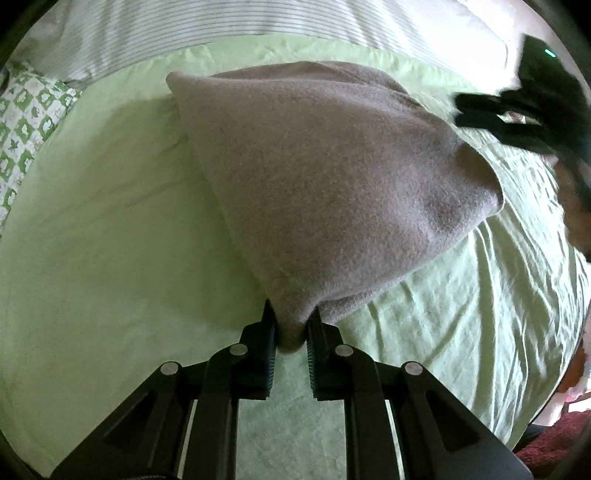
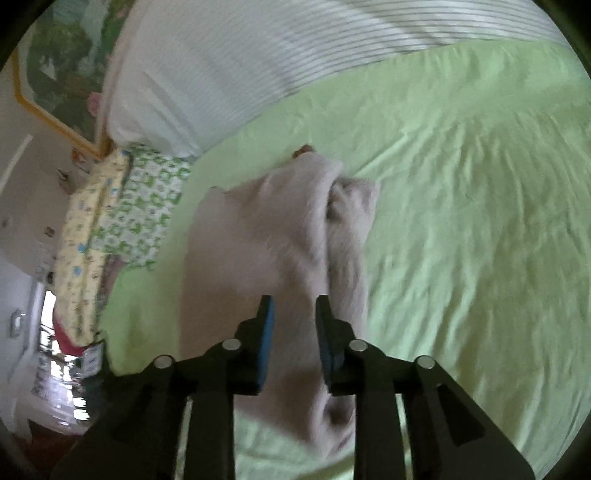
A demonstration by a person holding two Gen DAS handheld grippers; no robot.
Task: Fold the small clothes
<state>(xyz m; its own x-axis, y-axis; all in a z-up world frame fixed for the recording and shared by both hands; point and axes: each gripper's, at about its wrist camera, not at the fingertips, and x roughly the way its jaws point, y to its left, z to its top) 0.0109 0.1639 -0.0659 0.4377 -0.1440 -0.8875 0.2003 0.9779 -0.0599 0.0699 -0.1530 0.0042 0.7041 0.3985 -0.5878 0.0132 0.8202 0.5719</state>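
A taupe fleece garment (image 1: 332,166) lies folded on the pale green bed sheet (image 1: 92,221). My left gripper (image 1: 291,321) is shut on its near corner, and the fabric bunches between the pads. In the right wrist view the same garment (image 2: 258,240) looks pale beige, with a rumpled fold at its far end. My right gripper (image 2: 295,306) hovers over the garment's near part with its jaws apart. The fabric shows in the gap, and the pads do not press on it. The left wrist view also catches the right gripper (image 1: 460,109) as a dark blur beside the garment's right corner.
A white striped pillow (image 1: 184,33) (image 2: 221,74) lies along the far side of the bed. Green-patterned bedding (image 1: 26,122) (image 2: 144,206) sits at the left. A framed picture (image 2: 55,66) hangs on the wall. Wrinkled sheet (image 2: 480,221) spreads to the right.
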